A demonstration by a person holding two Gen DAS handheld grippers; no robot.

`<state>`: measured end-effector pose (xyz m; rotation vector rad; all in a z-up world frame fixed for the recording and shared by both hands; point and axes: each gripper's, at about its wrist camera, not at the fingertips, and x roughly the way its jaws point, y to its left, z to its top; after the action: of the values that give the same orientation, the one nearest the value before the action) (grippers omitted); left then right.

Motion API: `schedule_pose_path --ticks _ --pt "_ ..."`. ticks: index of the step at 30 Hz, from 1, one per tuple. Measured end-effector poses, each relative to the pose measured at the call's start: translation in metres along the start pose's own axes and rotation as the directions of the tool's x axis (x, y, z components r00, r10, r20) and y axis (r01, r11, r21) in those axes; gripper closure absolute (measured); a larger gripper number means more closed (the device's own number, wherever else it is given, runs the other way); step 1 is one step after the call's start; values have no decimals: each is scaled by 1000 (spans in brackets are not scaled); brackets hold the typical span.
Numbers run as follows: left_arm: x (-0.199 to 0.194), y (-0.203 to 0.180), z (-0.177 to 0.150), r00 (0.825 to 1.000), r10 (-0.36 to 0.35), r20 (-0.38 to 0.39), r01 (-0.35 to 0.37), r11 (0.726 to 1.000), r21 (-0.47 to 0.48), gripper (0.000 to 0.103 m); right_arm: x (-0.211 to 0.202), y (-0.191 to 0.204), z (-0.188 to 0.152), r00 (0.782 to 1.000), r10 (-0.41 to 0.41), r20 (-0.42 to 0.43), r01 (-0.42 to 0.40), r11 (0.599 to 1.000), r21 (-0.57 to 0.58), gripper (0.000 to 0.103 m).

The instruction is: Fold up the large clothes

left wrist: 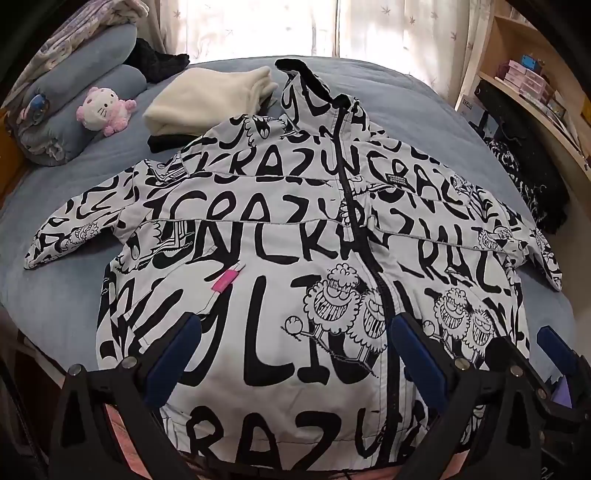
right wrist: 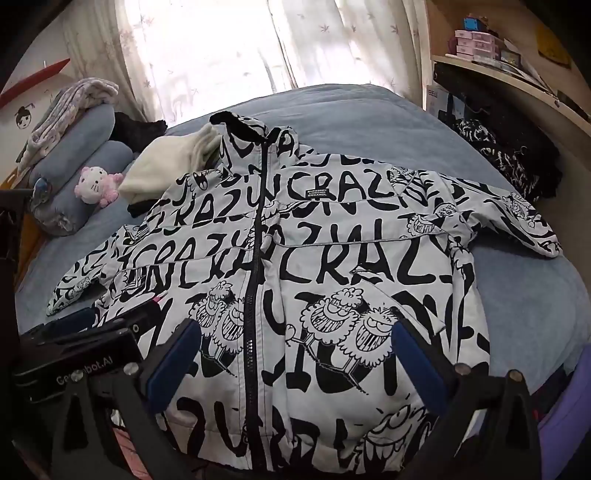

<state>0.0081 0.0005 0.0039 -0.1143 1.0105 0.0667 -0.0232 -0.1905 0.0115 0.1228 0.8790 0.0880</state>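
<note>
Jacket [left wrist: 288, 236], white with black graffiti print, lies face-up and zipped on the blue bed [left wrist: 424, 107]; hood [left wrist: 314, 92] points to the far side, hem at the near edge. Both sleeves are spread out flat: left sleeve [left wrist: 74, 225] toward the left, right sleeve [left wrist: 517, 236] toward the right. No fold is visible anywhere, so I'd judge the task at the start: garment laid out, all folds left (sleeves in, then body).

Left gripper [left wrist: 295, 354] hovers over the near hem, tongs spread wide, holding nothing. Right gripper [right wrist: 295, 354] is just beside it to the right, also spread wide and empty. Can't tell if either one touches the fabric.

Around it: folded cream fleece [left wrist: 207, 103] touching the jacket's far-left shoulder, Hello Kitty plush [left wrist: 103, 110] and rolled blue bedding [left wrist: 85, 62] further left, dark patterned clothing [left wrist: 524, 177] at the bed's right edge, wooden shelf [left wrist: 535, 81] beyond, curtains [left wrist: 295, 26] at the far end.
</note>
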Motion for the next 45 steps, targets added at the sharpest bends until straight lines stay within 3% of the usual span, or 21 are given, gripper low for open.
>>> schedule_pose_path --ticks 28,36,43,45 --pt "17 -12 0 1000 20 -13 -20 1000 -5 2 12 -13 7 999 -9 50 9 1000 -16 0" --pt "18 -20 0 999 32 -12 -31 999 11 2 17 -20 5 1000 21 0 -21 1000 22 0" --pt "19 -27 5 999 16 -30 -17 1000 -7 2 15 -29 8 996 85 34 -87 993 77 0" --pt "19 -28 7 999 16 -31 -16 1000 -7 2 14 -29 11 997 69 43 -71 996 58 0"
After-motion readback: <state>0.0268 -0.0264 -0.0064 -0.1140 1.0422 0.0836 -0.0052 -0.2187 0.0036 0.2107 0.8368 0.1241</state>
